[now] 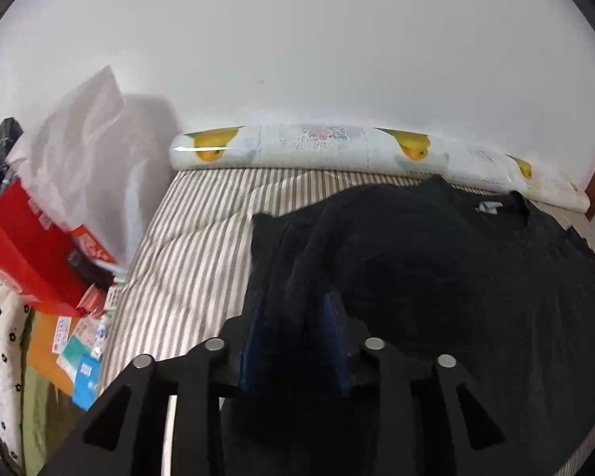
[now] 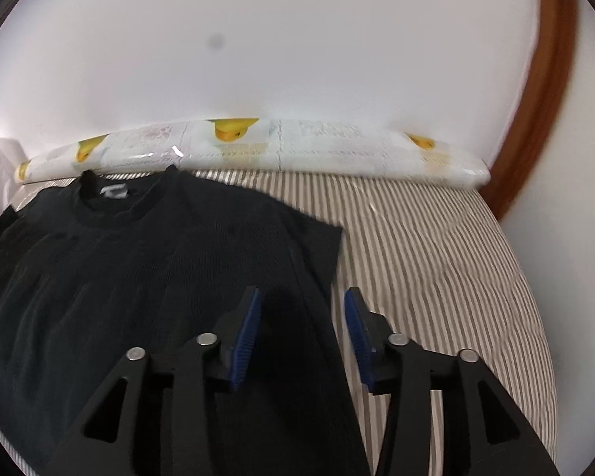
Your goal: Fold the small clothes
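A black T-shirt (image 2: 146,261) is spread flat on the striped bed (image 2: 436,246), collar towards its far edge. The right gripper (image 2: 303,333) is seen parted over its side hem; the left gripper (image 1: 295,333) has raised cloth between its pads, grip unclear.

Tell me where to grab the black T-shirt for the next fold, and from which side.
Grip the black T-shirt at its sleeve edge, coming in from the striped bedding side. That hem lies flat and exposed, so one finger could probably slide under it. The collar faces the wall.
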The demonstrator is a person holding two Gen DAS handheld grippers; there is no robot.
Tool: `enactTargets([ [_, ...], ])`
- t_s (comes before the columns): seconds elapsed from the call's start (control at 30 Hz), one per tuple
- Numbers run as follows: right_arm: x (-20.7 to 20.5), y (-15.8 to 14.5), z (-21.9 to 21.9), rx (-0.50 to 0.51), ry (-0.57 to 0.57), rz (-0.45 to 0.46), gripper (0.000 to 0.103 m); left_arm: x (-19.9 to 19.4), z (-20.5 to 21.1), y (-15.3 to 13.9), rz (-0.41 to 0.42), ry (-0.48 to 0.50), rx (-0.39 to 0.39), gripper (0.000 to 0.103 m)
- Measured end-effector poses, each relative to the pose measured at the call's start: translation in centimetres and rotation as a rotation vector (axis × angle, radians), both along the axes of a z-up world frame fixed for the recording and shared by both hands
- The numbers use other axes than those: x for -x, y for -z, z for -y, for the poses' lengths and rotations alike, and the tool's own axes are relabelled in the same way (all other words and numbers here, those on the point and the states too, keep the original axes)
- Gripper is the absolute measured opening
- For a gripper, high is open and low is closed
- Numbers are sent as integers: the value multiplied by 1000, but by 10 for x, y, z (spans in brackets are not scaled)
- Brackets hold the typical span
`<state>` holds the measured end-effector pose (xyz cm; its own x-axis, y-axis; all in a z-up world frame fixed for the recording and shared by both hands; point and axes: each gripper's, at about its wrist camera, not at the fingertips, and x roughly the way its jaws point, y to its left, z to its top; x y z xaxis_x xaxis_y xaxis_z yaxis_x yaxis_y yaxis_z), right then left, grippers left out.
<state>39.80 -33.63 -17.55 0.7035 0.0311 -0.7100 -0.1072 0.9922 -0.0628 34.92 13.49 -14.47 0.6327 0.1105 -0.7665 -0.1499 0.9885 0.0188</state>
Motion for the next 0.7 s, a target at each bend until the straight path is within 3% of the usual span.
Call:
enactTargets([
  [0.27, 100, 9, 26, -43, 38, -39, 54, 93, -16, -2, -5, -3, 94, 43],
  [0.47, 166, 30, 38, -87, 56, -68, 59, 168, -36, 21, -9, -6, 261, 45],
  [0.7, 198, 43, 44, -224, 77, -107, 59, 199, -49, 44, -18, -58, 414, 48],
])
